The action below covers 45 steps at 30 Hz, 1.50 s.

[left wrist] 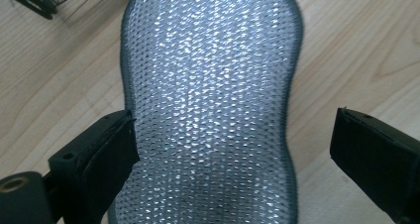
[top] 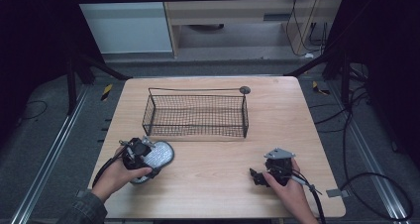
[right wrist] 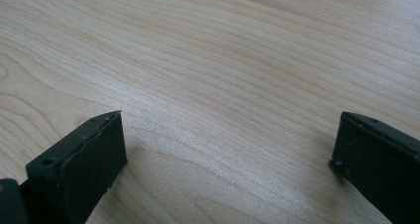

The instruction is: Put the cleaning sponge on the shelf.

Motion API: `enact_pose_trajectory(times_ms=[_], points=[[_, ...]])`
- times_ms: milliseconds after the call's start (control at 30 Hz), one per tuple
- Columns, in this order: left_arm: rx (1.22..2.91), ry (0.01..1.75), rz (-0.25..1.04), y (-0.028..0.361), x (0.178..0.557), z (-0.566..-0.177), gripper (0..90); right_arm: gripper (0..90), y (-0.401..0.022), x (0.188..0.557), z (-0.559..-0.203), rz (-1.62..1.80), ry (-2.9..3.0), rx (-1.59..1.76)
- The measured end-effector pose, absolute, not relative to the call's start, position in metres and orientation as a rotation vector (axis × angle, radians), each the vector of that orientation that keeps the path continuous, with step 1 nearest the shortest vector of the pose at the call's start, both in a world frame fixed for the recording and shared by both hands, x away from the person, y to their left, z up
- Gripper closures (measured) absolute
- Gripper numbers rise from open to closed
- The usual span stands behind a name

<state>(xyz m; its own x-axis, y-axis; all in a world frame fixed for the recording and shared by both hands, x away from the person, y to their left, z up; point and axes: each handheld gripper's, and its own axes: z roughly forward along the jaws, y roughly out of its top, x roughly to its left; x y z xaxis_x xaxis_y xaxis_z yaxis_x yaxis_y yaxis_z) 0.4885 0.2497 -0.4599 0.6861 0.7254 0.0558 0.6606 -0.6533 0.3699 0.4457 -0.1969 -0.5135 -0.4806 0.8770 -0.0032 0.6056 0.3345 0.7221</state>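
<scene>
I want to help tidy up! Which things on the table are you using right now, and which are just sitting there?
In use:
- silver scrubbing pad, between the open left gripper fingers
- wire basket, likely where it goes

Just there:
- right gripper, open over bare table
- small grey disc behind the basket

Left hand (top: 120, 173) entering from the bottom left, sleeve at the forearm, wrapped around the left gripper (top: 143, 152), pointing up and to the right. Jaws spread wide in the left gripper view (left wrist: 233, 140), 1 at each lower corner, tilted downward. Right hand (top: 287, 184) entering from the bottom right, gripping the right gripper (top: 256, 176), pointing left, low and near the surface. Its 2 jaws likewise set far apart (right wrist: 228, 149), nothing between them.
</scene>
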Motion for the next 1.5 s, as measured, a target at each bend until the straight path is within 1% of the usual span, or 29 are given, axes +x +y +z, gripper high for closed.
enact_pose_trajectory(times_ms=[267,367,900,1100,1300,1500], points=[[2.605,1.086,0.255,0.252,0.500,-0.465,3.8,0.4,-0.197,0.446,-0.513,0.942,2.211,1.308],[2.615,1.088,0.263,0.253,0.502,-0.466,3.9,0.4,-0.197,0.445,-0.514,0.943,2.211,1.307],[2.629,1.077,0.214,0.256,0.508,-0.474,2.8,0.4,-0.197,0.445,-0.513,0.945,2.215,1.305],[2.618,1.099,0.194,0.258,0.511,-0.478,1.5,0.4,-0.196,0.445,-0.513,0.941,2.215,1.302],[2.595,1.115,0.186,0.260,0.512,-0.478,2.4,0.4,-0.196,0.444,-0.513,0.944,2.215,1.306],[2.599,1.105,0.198,0.261,0.512,-0.479,5.8,0.4,-0.196,0.444,-0.514,0.945,2.216,1.303]])
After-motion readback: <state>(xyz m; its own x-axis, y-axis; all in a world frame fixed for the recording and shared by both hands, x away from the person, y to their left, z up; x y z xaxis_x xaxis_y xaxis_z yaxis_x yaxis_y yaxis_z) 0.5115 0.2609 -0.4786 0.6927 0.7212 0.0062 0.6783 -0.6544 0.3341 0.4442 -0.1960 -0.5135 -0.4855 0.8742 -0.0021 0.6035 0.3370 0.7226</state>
